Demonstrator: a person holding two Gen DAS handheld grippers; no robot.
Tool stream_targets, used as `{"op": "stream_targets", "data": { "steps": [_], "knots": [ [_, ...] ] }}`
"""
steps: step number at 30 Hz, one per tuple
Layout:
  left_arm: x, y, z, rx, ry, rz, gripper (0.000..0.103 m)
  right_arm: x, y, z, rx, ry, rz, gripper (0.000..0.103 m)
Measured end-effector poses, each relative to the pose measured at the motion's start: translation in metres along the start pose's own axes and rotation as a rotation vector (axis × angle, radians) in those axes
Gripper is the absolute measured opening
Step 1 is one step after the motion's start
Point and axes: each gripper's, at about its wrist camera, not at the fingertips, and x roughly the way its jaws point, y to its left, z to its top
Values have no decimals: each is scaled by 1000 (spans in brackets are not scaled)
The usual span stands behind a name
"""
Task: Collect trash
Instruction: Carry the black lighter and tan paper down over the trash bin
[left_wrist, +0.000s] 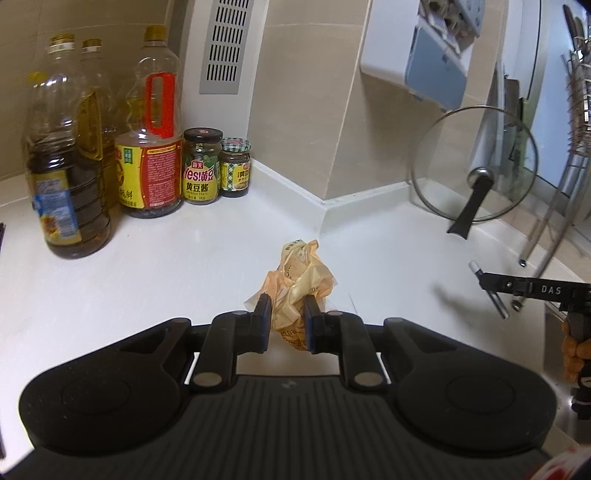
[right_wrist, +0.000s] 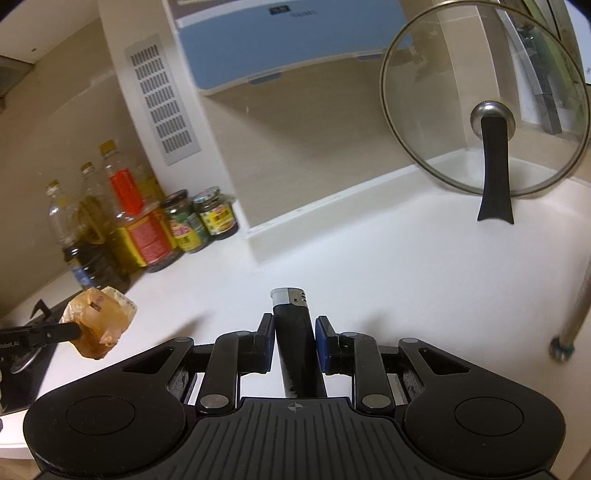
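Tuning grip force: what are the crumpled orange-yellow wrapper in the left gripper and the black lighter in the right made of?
Crumpled orange-yellow wrapper: looks like thin plastic film, translucent and glossy, creased, with printed text; soft, it gives under the pads. Black lighter: apparently hard, glossy plastic body showing reflections, with a silvery metal-looking hood and a grey cap at the top.

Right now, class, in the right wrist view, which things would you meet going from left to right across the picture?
Crumpled wrapper in the left gripper → oil bottles → two sauce jars → black lighter in the right gripper → glass pot lid.
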Motion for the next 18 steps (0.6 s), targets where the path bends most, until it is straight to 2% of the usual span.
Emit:
{"op": "stream_targets", "data": {
  "steps": [9, 18],
  "knots": [
    [-56, 10, -34, -9, 10, -66, 16, -44, 57, -42, 35, -4, 43, 24],
    [-91, 20, -92, -35, 102, -138, 16, -63, 118, -111, 79, 108, 107, 24]
  ]
}}
